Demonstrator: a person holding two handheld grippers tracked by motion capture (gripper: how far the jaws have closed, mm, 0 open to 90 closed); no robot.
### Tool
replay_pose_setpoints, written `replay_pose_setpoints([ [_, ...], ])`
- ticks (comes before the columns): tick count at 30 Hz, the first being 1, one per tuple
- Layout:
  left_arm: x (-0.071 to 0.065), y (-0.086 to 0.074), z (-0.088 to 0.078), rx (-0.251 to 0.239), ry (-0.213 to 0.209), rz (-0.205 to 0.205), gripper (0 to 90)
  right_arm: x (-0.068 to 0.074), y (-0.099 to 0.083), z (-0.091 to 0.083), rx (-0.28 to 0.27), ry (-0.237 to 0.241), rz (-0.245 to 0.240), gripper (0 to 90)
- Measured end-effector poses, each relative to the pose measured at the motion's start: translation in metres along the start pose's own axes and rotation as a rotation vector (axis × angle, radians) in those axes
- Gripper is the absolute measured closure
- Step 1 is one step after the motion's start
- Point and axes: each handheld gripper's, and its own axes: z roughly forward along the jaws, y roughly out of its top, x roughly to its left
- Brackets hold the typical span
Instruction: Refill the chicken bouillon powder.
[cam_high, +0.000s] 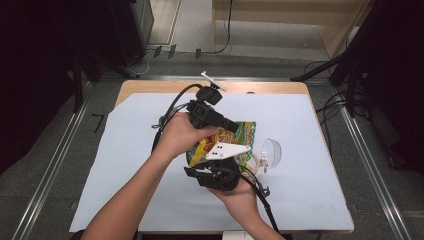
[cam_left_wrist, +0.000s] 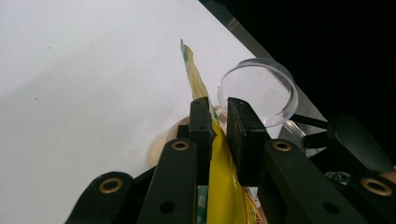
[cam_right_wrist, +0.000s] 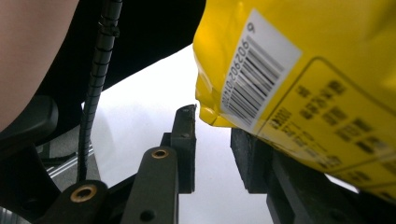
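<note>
I'm working in what looks like a lab or recording studio: a worktop (cam_high: 150, 90) under white sheeting (cam_high: 125, 165), metal floor rails (cam_high: 55, 165), loose cables (cam_high: 330, 107), and black stands (cam_high: 350, 70) around it.

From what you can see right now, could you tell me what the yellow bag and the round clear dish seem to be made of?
The yellow bag looks like thin glossy plastic film: it creases, shines and carries a printed barcode. The round clear dish is probably rigid transparent plastic, possibly glass: the table shows through it, and its rim catches light.
</note>
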Motion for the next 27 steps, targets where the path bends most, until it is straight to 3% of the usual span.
replay_pose_setpoints([
  [27, 0.0046, -0.0024, -0.0001, -0.005, -0.015, -0.002, 80.3, -0.0017, -0.0007, 0.0006, 0.015, 0.000, -0.021, 71.9],
])
